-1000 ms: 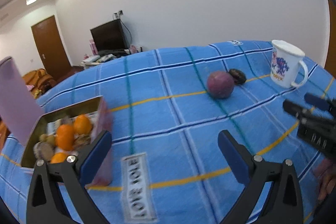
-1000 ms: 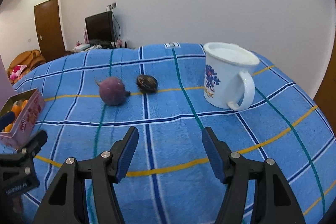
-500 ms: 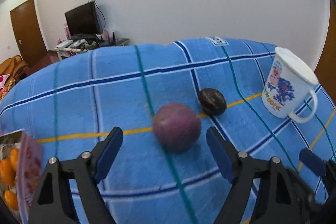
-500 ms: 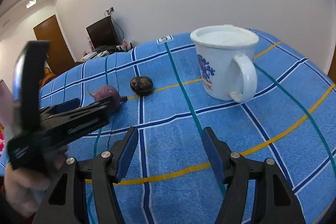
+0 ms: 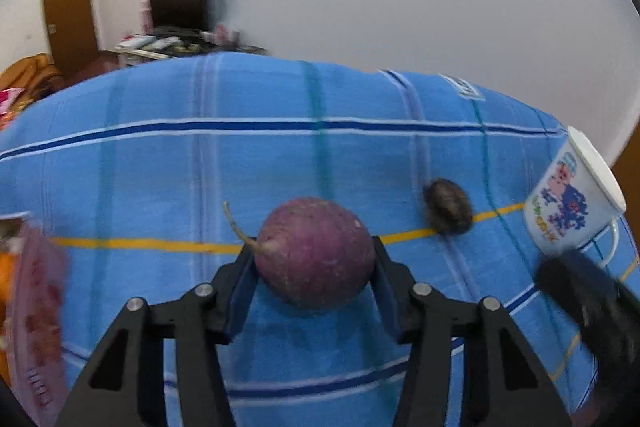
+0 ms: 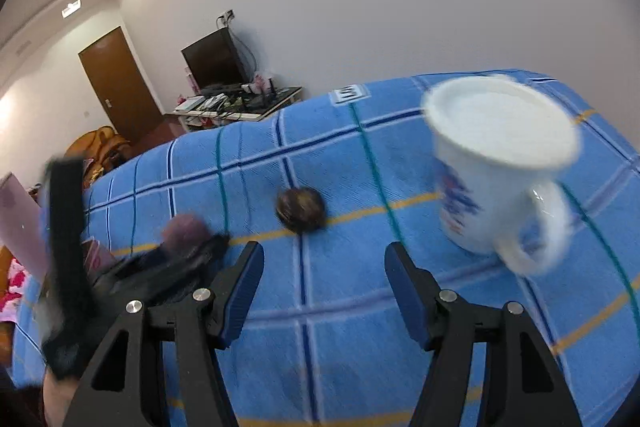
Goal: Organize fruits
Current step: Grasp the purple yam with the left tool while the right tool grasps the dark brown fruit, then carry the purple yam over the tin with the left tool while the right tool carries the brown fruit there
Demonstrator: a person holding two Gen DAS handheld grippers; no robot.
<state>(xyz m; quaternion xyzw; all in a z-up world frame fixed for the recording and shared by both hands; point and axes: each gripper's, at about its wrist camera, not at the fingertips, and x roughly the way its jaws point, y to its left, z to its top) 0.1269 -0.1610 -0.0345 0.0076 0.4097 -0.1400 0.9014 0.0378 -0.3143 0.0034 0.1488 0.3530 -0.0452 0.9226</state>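
— What do I have in the left gripper (image 5: pixel 314 269)?

— I see its jaws have just been closing, and now the blue pads press both flanks of the purple round fruit (image 5: pixel 316 251). It's matte and faintly speckled, with a thin dry stem curling off its left end, and it sits on the blue plaid blanket (image 5: pixel 248 163). The blanket is a woven, ribbed cloth crossed by navy, white, teal and yellow lines.

— And the smaller one?

— The dark brown fruit (image 6: pixel 300 213) is a mottled, slightly flattened oval lying on a yellow stripe, apart from the purple one and to its right in my left view. My right gripper (image 6: pixel 324 289) points toward it, fingers spread with only blanket between the pads.

— Containers?

— The white mug (image 6: pixel 500 167) stands upright to the right, glossy, with a loop handle and a blue and red print; its inside looks plain white, and I can't tell whether anything is in it. At the left edge of my left view there's the pink box (image 5: pixel 34 307), blurred, with a sliver of orange showing beside it; I can't make out its contents beyond that. From the right view, the left gripper is a dark blur over the purple fruit.
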